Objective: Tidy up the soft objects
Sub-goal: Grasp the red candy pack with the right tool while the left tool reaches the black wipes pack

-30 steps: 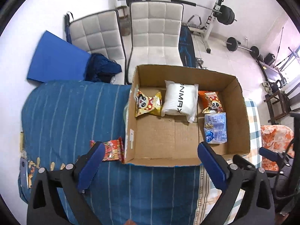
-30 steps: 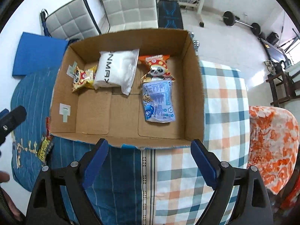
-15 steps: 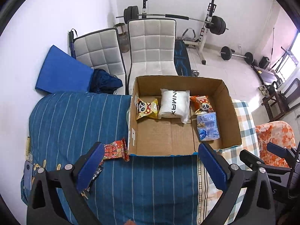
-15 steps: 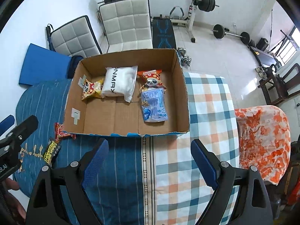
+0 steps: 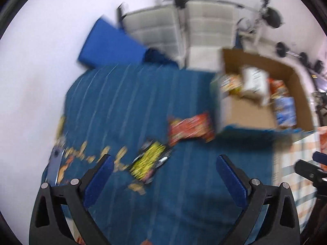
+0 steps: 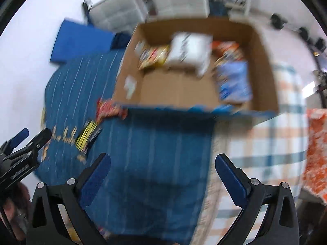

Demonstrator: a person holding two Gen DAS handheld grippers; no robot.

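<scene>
A cardboard box (image 5: pixel 298 85) (image 6: pixel 263 65) stands on a table and holds a yellow snack bag (image 6: pixel 153 56), a white pack (image 6: pixel 190 51), an orange snack bag (image 6: pixel 226 49) and a blue pack (image 6: pixel 235 81). A red snack bag (image 5: pixel 190 128) (image 6: pixel 110 109) lies against the box's left side on the blue striped cloth (image 5: pixel 122 102). A black-and-yellow packet (image 5: pixel 149 161) (image 6: pixel 86 135) lies nearer. My left gripper (image 5: pixel 164 176) is open and empty above the black-and-yellow packet. My right gripper (image 6: pixel 162 174) is open and empty in front of the box. Both views are blurred.
A checked cloth (image 6: pixel 265 153) covers the table's right part. White padded chairs (image 5: pixel 204 30) and a blue mat (image 5: pixel 110 45) stand behind the table. An orange-patterned seat (image 6: pixel 316 153) is at the right. Weights (image 5: pixel 273 16) lie on the floor behind.
Both grippers have pulled back from the box and swung left. The left view now centres on the packets on the blue cloth. Both stay open.
</scene>
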